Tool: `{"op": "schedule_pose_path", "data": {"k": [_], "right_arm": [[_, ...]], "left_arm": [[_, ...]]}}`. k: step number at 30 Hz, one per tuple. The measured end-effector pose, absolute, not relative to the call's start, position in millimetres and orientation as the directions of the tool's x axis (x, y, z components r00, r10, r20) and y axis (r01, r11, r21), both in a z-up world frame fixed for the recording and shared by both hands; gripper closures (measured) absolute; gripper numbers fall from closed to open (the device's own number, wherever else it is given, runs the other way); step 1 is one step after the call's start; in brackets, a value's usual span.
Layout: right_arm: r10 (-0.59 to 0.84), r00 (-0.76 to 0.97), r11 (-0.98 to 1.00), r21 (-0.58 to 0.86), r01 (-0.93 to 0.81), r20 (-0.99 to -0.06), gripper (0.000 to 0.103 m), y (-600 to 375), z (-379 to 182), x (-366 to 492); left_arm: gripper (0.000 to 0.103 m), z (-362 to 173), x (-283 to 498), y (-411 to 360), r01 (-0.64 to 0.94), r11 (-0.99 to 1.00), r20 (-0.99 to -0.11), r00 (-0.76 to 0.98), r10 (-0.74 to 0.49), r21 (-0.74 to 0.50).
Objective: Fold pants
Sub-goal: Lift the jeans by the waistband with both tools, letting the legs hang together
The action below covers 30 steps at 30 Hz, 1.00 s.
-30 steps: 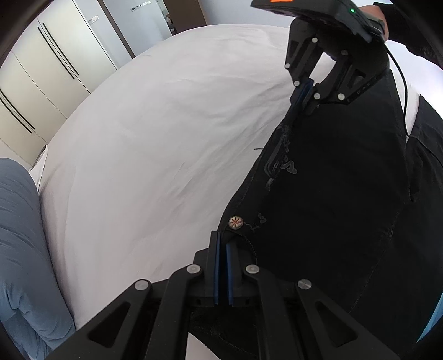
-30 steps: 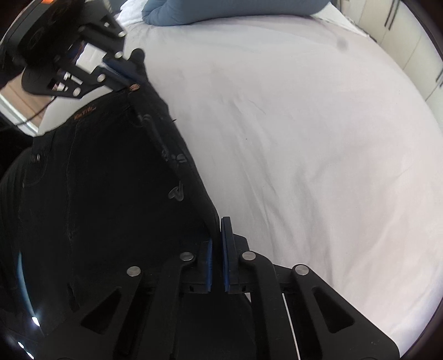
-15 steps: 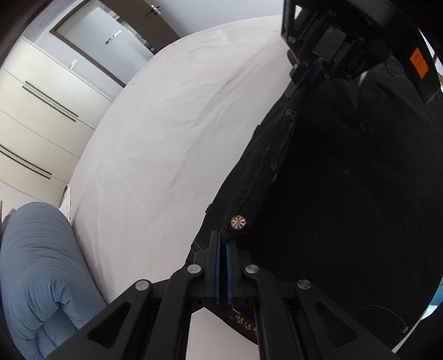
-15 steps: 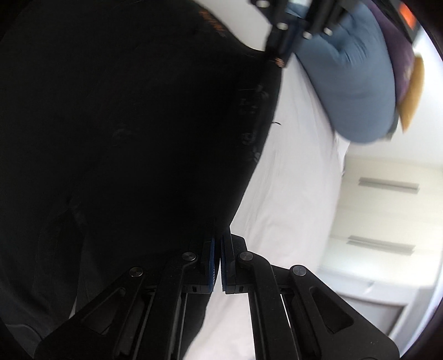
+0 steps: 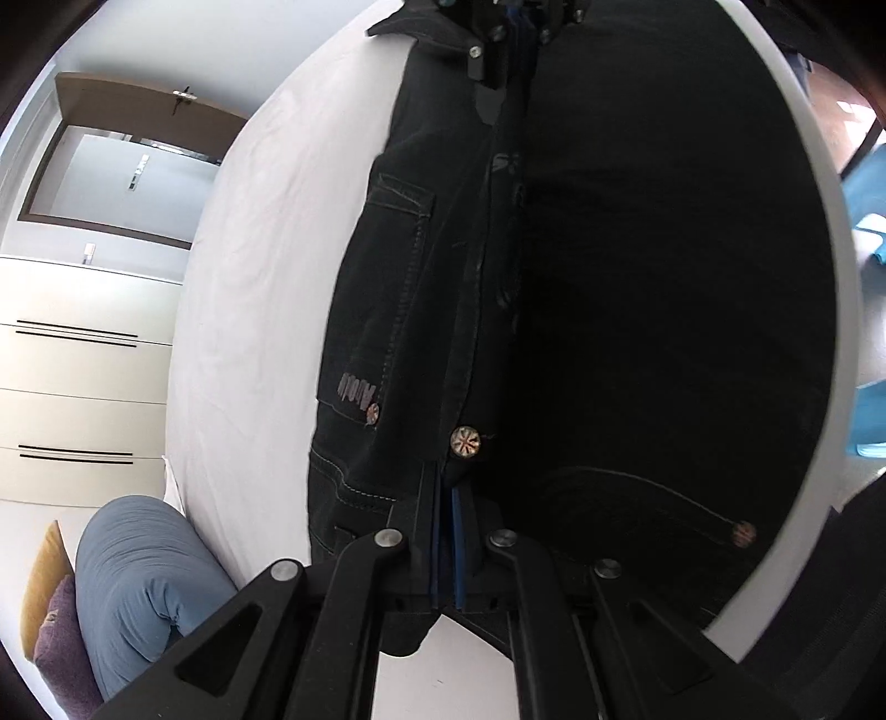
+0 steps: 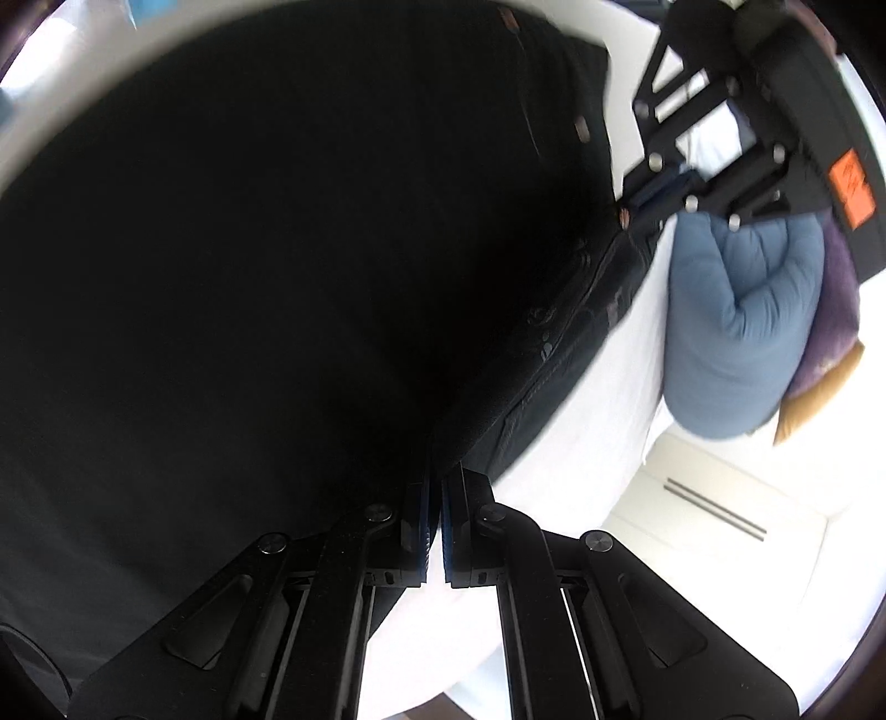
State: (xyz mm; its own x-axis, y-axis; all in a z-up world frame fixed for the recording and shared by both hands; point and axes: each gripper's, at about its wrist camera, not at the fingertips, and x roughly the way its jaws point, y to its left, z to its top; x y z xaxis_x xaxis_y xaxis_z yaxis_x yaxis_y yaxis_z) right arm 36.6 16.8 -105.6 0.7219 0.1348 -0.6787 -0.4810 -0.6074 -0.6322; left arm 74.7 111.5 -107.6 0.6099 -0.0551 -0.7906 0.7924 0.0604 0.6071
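I've got both ends of the pants waistband clamped, left hand-held gripper and right hand-held gripper, legs trailing across the bed.

The pants lie on the bed, filling the left wrist view from 12 to 5 o'clock. The left claw grips their waistband at 6 o'clock, the right claw grips it at 12. A pillow lies at 8 o'clock, drawers at 9, a door at 10.
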Motion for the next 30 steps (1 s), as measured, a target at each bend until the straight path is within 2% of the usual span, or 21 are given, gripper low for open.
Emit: {"op": "schedule_pose_path", "data": {"k": [8,13,30], "right_arm": [[0.141,0.680,-0.629,-0.595,-0.500,-0.720,0.101,35.9,-118.4,-34.3],[0.140,0.665,-0.619,-0.589,-0.519,-0.733,0.101,15.8,-99.2,-49.3],[0.113,0.658,-0.575,-0.589,-0.567,-0.744,0.101,27.5,-99.7,-80.2]], "left_arm": [[0.100,-119.5,61.1,134.2,0.828,0.043,-0.826,0.561,-0.054,0.559],[0.100,-117.7,63.3,134.4,0.842,0.057,-0.841,0.539,-0.051,0.537],[0.100,-117.2,75.2,133.7,0.858,0.048,-0.857,0.513,-0.047,0.511]]}}
